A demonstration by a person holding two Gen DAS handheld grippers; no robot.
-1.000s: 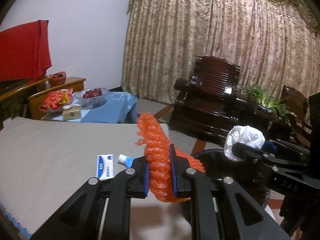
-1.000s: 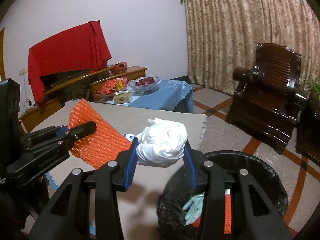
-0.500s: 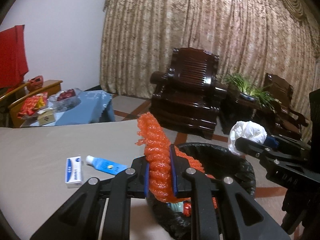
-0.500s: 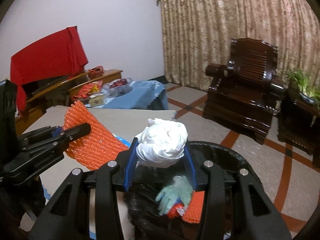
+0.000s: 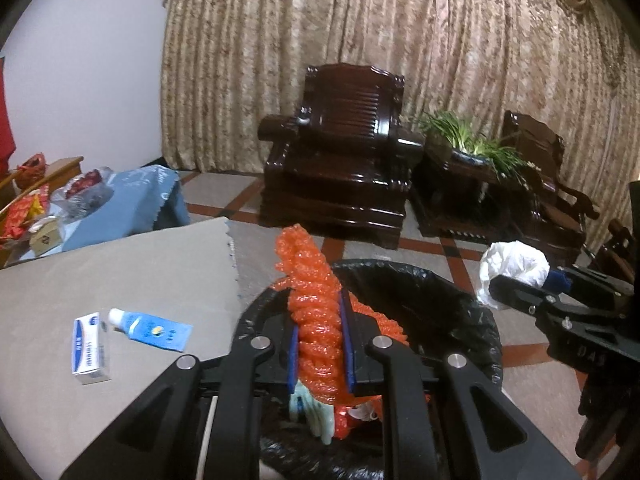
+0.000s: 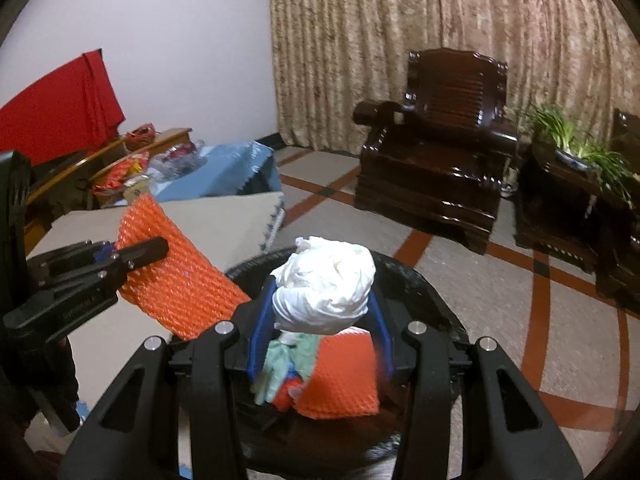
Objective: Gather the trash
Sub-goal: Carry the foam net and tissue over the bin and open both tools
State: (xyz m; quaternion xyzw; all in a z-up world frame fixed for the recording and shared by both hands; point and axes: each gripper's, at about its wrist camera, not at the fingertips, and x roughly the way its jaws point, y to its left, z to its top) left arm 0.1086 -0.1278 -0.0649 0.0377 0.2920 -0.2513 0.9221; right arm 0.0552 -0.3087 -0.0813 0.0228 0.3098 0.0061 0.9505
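Note:
My left gripper [image 5: 322,332] is shut on an orange foam net [image 5: 316,300] and holds it over the black-lined trash bin [image 5: 440,296]. It also shows in the right wrist view [image 6: 176,280]. My right gripper [image 6: 320,320] is shut on a crumpled white paper wad [image 6: 326,284], also above the bin [image 6: 424,284]; the wad shows in the left wrist view [image 5: 516,260]. Inside the bin lie a green glove [image 6: 286,356] and another orange net [image 6: 340,376]. A blue tube [image 5: 152,328] and a small white box [image 5: 88,348] lie on the grey table mat [image 5: 100,272].
A dark wooden armchair [image 5: 340,168] stands behind the bin, with a potted plant [image 5: 472,140] on a side table to its right. A low table with a blue cloth [image 5: 132,196] and snacks is at the left. Curtains cover the back wall.
Both grippers have moved right from above the table to over the bin, still holding their items. The bin's contents now show below them.

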